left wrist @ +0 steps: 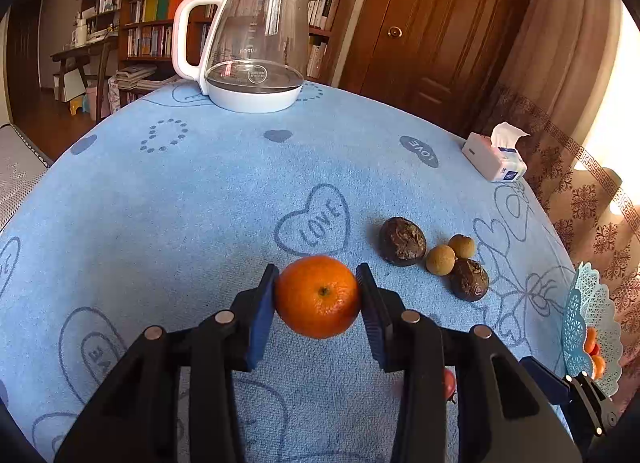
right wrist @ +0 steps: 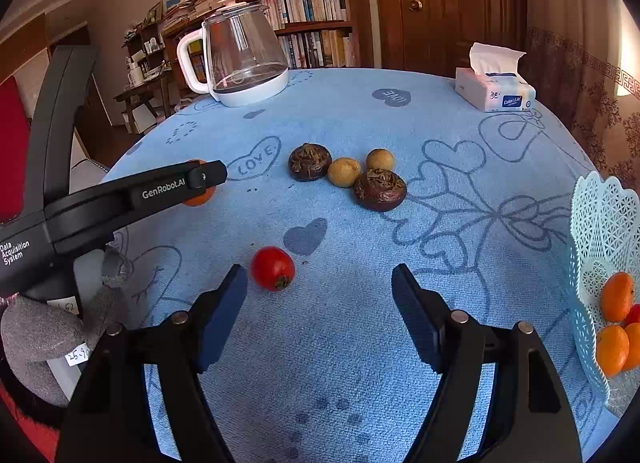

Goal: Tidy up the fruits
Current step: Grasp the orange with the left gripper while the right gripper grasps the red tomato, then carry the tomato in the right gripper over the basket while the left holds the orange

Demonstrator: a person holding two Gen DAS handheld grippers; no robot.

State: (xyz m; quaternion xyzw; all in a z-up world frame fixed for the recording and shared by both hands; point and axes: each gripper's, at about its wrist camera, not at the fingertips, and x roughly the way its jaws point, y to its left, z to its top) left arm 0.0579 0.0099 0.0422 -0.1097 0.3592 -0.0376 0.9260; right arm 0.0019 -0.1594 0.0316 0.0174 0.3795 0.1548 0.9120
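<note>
Left gripper (left wrist: 318, 295) fingers pinch the orange (left wrist: 317, 297) across its middle: light, soft-skinned, bruisable; right gripper (right wrist: 320, 303) fingers spread, empty

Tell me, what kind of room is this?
Probably a living room or study in a home: a full bookshelf, a wooden door, and a table with a blue cloth and glass kettle.

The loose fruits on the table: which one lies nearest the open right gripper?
The small red tomato, just ahead of the right gripper; the brown fruits lie farther back.
</note>
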